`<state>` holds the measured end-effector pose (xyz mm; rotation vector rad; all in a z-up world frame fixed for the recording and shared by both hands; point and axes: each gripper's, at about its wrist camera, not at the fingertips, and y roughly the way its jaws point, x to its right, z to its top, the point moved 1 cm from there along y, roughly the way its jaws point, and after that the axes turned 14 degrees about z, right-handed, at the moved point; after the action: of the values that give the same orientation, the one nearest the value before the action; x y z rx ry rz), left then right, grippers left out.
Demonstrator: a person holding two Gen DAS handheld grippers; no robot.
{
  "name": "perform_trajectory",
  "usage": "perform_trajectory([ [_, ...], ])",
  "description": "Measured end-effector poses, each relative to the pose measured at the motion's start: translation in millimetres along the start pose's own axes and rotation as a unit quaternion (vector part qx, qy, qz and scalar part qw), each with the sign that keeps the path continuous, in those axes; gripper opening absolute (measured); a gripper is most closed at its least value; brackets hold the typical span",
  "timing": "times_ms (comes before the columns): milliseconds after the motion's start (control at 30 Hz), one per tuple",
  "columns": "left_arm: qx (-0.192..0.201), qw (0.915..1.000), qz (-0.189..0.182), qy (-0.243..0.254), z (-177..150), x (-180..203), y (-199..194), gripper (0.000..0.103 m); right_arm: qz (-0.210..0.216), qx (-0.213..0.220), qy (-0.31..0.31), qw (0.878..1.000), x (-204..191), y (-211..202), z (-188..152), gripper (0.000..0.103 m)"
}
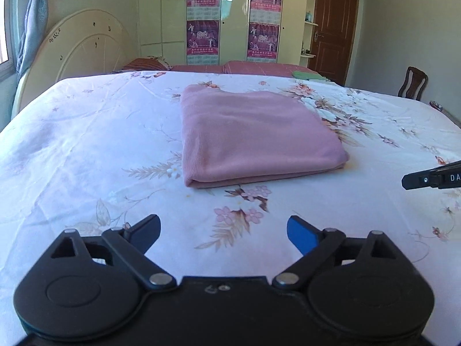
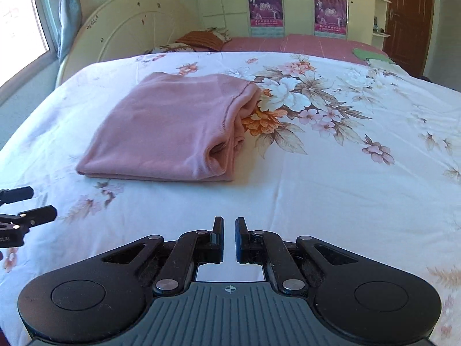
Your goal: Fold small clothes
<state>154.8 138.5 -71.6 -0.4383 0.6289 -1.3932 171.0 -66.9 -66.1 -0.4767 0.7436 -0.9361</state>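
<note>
Left gripper [image 1: 224, 235]: its jaws stand wide apart with nothing between them; it hangs over the bed sheet [image 1: 86, 144], near the front edge of the garment but not touching it.
Right gripper [image 2: 229, 238]: its jaws are almost together, only a thin gap shows, and they hold nothing; below them is bare sheet.
Pink garment [image 1: 247, 132]: it is folded into a flat, thick rectangle and lies on the bed in front of both grippers, apart from each.
Garment edges: the closed fold faces the left gripper; on the right side the stitched hem and open layers show.
Bed sheet: white with a flower print.
Behind: a round cream headboard [image 1: 83, 49], a wardrobe with posters [image 1: 203, 17], a brown door [image 1: 331, 26].
</note>
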Motion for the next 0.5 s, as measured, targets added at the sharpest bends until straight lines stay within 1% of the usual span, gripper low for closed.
perform_trajectory([
  [67,0.012,0.9999,0.003,-0.011,0.6,5.1,-23.8,0.095,0.005,0.013,-0.008,1.000,-16.2,-21.8,-7.5,0.005],
  [100,0.020,0.9996,0.006,-0.019,2.9,6.9,-35.6,0.097,0.010,0.022,-0.012,1.000,-24.1,-32.6,-10.9,0.005],
  [133,0.030,0.9992,0.006,-0.028,4.7,8.3,-48.4,0.101,0.011,0.031,-0.016,0.999,-30.8,-43.1,-13.8,0.005],
  [167,0.041,0.9986,0.007,-0.035,6.4,10.6,-62.3,0.102,0.007,0.047,-0.018,0.999,-37.9,-55.1,-17.7,0.005],
  [200,0.052,0.9978,0.008,-0.041,8.0,12.5,-76.5,0.102,0.000,0.069,-0.016,0.997,-44.0,-68.0,-21.9,0.019],
  [233,0.063,0.9970,0.008,-0.044,8.9,14.0,-90.4,0.102,-0.017,0.095,-0.009,0.995,-49.7,-81.0,-25.6,0.091],
  [267,0.074,0.9963,0.008,-0.044,9.2,16.0,-104.3,0.102,-0.041,0.132,-0.008,0.990,-56.1,-96.8,-31.0,0.097],
  [300,0.080,0.9959,0.009,-0.041,9.2,17.7,-115.7,0.102,-0.051,0.152,-0.015,0.987,-61.6,-108.2,-34.2,0.103],
  [400,0.092,0.9950,0.008,-0.039,5.5,22.7,-146.4,0.102,-0.041,0.167,-0.015,0.985,-73.9,-133.8,-43.0,0.103],
  [500,0.104,0.9936,0.010,-0.041,0.4,25.5,-169.1,0.102,-0.057,0.179,-0.023,0.982,-85.9,-156.9,-54.2,0.103],
])
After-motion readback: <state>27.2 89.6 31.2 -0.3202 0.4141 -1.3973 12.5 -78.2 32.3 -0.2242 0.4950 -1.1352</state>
